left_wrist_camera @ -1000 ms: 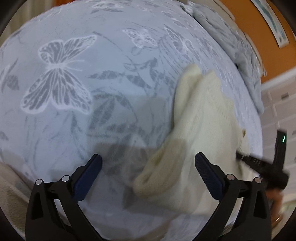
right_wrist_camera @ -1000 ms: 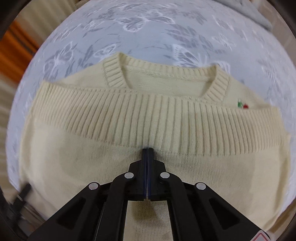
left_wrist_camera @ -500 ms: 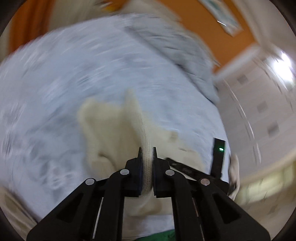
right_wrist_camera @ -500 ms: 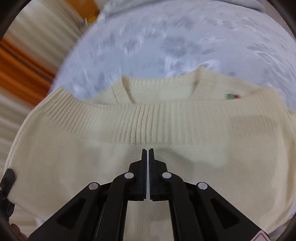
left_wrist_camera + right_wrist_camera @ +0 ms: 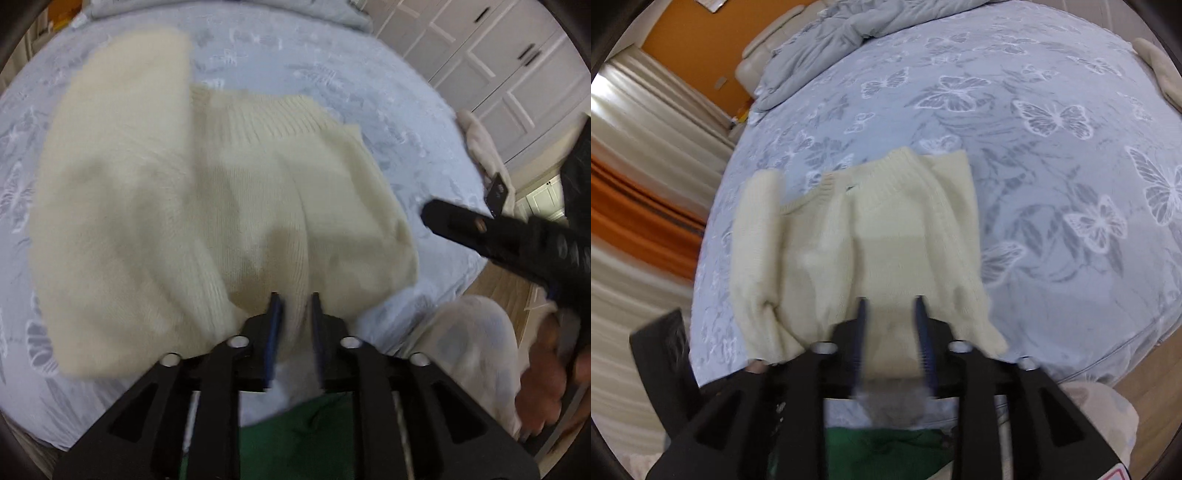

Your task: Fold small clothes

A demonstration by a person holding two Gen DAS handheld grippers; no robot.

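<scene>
A cream knitted sweater (image 5: 207, 206) lies folded and bunched on the pale blue butterfly bedsheet (image 5: 388, 110), its ribbed hem on top. My left gripper (image 5: 294, 306) has its jaws slightly apart with a ridge of the sweater between them at its near edge. My right gripper (image 5: 890, 314) is open, its blue-padded fingers (image 5: 922, 325) either side of the sweater's (image 5: 871, 236) near edge. The right gripper's black body also shows in the left wrist view (image 5: 509, 236), off to the right of the sweater.
A rumpled grey duvet (image 5: 834, 40) lies at the far end of the bed. A green cloth (image 5: 306, 432) sits below both grippers. White cupboard doors (image 5: 491, 66) stand on the right, curtains (image 5: 639, 147) and an orange wall on the left. Another pale garment (image 5: 484, 147) lies at the bed's right edge.
Both grippers have pulled back toward the bed's near edge. The right gripper has opened and let go of the sweater. The left jaws, shut half a second ago, have parted slightly.
</scene>
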